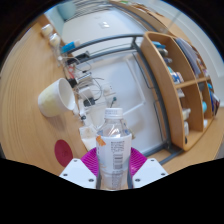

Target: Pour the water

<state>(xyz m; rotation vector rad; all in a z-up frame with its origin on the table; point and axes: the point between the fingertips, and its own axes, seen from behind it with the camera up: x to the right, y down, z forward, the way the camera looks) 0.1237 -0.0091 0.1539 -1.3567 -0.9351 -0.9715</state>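
Observation:
A clear plastic water bottle [113,145] with a white printed label stands upright between my gripper's [112,166] two fingers, and both magenta pads [92,160] press on its sides. It is lifted above the wooden floor. A white cup [55,97] lies beyond the bottle to the left, tilted with its mouth toward the right. The bottle's lower part is hidden by the fingers.
A white table or panel [118,75] with metal legs and a clutter of small items [88,88] lies ahead. A wooden shelf unit [185,85] with several objects stands to the right. A dark red round thing [64,152] sits on the floor left of the fingers.

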